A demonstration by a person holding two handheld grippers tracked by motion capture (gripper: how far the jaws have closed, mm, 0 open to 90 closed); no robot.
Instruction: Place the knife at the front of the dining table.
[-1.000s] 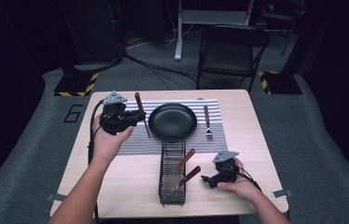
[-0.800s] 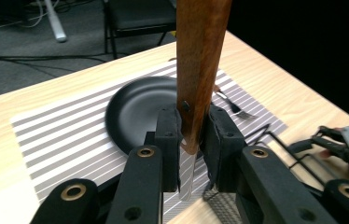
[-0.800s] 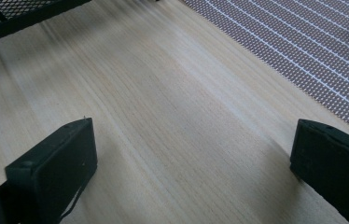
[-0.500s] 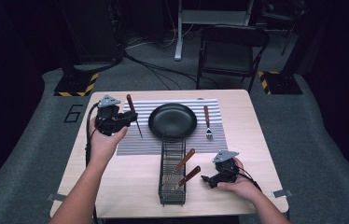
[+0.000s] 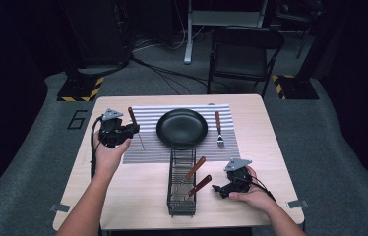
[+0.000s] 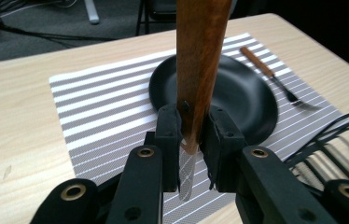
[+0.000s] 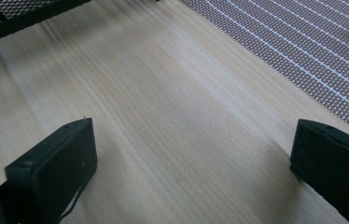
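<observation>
Setting the table, roughly midway: left gripper [image 5: 132,129] pinches a wooden-handled table knife [image 6: 199,70] above the striped grey placemat [image 5: 147,147], left of the round black plate [image 5: 182,127]. Wooden-handled fork [image 5: 218,129] already laid right. Two wooden-handled utensils [image 5: 196,177] wait in the black wire caddy [image 5: 181,206]. Right gripper [image 5: 219,188] rests with jaws spread, empty.

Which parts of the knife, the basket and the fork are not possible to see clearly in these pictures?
- Knife: in the left gripper view the handle's top is cut off by the upper edge, and the left gripper covers part of the blade.
- Basket: in the high view the wire mesh hides the lower ends of the two utensils inside; too small to name.
- Fork: its prongs are blurred in the left gripper view.
</observation>
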